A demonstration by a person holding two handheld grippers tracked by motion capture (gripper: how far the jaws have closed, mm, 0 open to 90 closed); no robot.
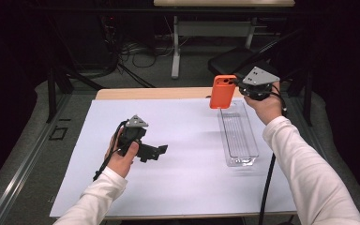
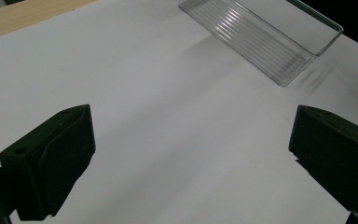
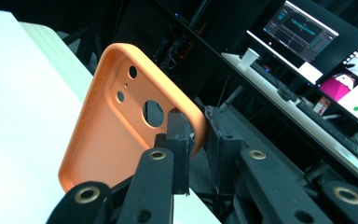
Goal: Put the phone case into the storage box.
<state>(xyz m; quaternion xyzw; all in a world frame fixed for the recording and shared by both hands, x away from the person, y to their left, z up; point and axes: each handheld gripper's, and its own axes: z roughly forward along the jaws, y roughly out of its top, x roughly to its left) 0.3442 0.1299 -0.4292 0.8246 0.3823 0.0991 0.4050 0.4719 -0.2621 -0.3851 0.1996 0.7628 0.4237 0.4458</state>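
Dark room all around, cables on the floor behind, and a white sheet covering the wooden surface (image 1: 122, 93) with just a strip of wood showing at the far edge. Over on the right side of the sheet sits a long clear plastic tray (image 1: 238, 136), ribbed bottom, lying flat with its long side running away from the person.

Right tool (image 1: 236, 83) is up in the air above the far end of that tray, jaws pinched tight on the edge of an orange phone case (image 1: 222, 91). The case hangs upright, clear of the tray and not touching it. In the right gripper view you can see the case (image 3: 107, 126) from its hollow inner side, camera cutouts near the top, with the black jaws clamped on its rim next to the big cutout.

Left tool (image 1: 152, 151) is low over the sheet on the left, well apart from the tray, jaws spread wide with nothing between them.
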